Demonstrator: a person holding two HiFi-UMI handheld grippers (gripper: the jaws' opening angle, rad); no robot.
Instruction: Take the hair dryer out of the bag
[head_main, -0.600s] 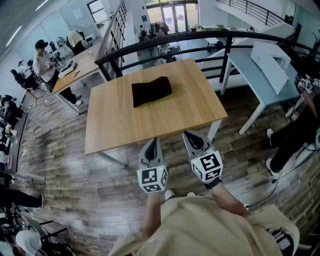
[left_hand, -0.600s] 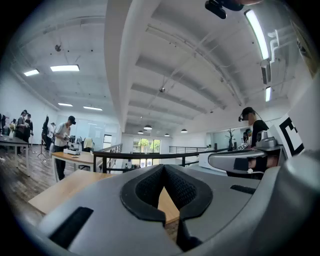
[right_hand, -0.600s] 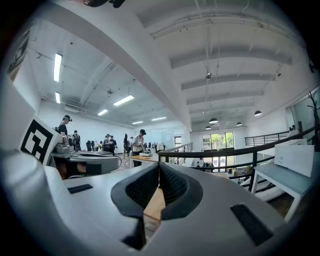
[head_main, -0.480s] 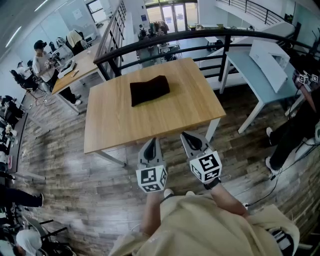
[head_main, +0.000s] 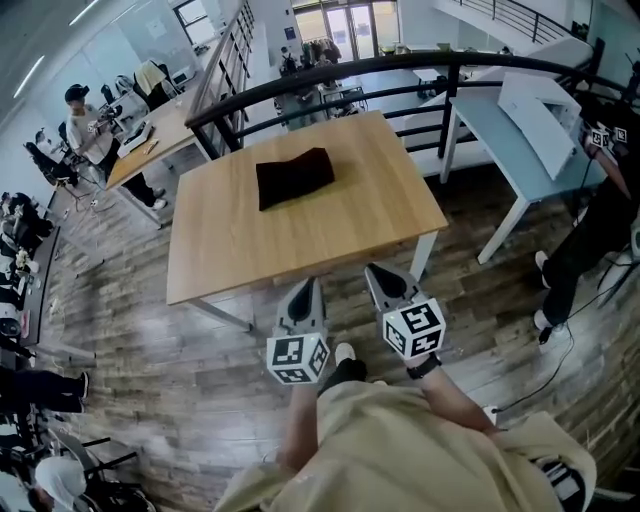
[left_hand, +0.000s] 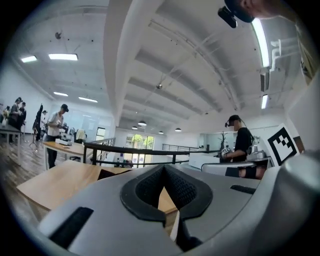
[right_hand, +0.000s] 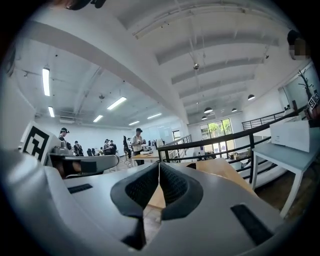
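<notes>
Only a shoe has stepped forward toward the table; left gripper and right gripper both closed, empty, short of the black bag lying mid-table, hair dryer unseen, so reaching hasn't begun.

Open tabletop around black bag

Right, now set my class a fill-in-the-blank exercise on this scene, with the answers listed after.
1. The soft black bag lies ____ the light wooden table.
2. The jaws of the left gripper are ____.
3. The right gripper, also closed, holds ____.
Missing words: on; shut; nothing.
</notes>
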